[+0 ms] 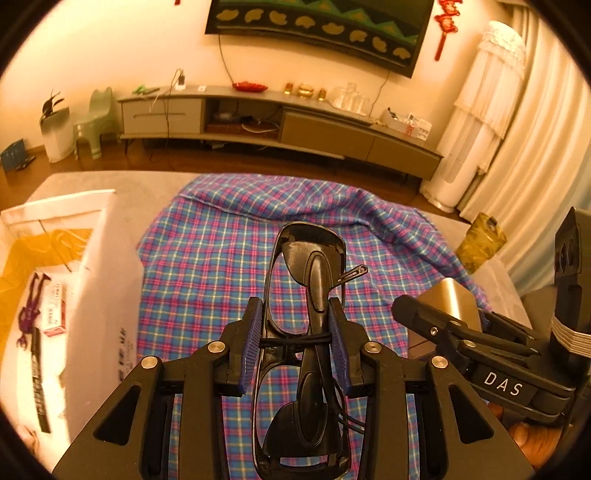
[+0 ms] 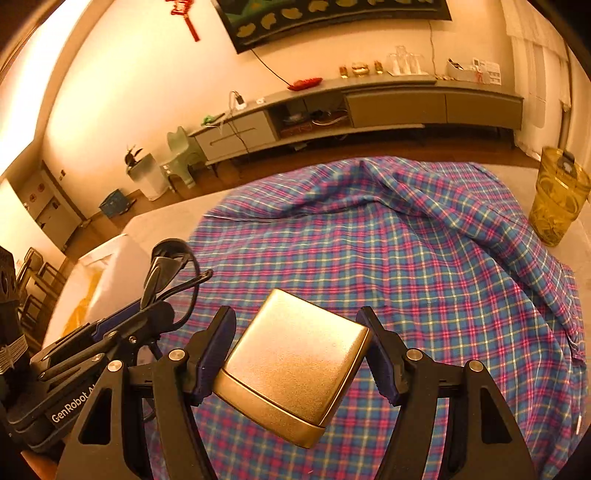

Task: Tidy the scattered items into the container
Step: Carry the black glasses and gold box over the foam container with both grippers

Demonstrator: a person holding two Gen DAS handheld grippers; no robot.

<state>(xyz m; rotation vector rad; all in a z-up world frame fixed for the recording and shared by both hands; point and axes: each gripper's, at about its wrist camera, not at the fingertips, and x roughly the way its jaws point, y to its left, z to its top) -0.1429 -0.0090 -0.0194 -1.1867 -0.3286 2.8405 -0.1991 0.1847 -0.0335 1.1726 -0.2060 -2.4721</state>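
Two tongs: left (image 1: 297, 341) clamps one sunglasses (image 1: 306, 280), right (image 2: 297, 350) one tin (image 2: 291, 369).

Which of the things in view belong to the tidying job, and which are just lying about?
Part of the job:
- sunglasses gripped in the left tongs
- gold tin gripped in the right tongs
- white box, the container

Just lying about:
- plaid cloth
- amber glass
- TV cabinet

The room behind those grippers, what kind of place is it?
Most likely a home living room. A long low TV cabinet runs along the far wall under a wall-mounted screen, and a plaid cloth covers the table in front.
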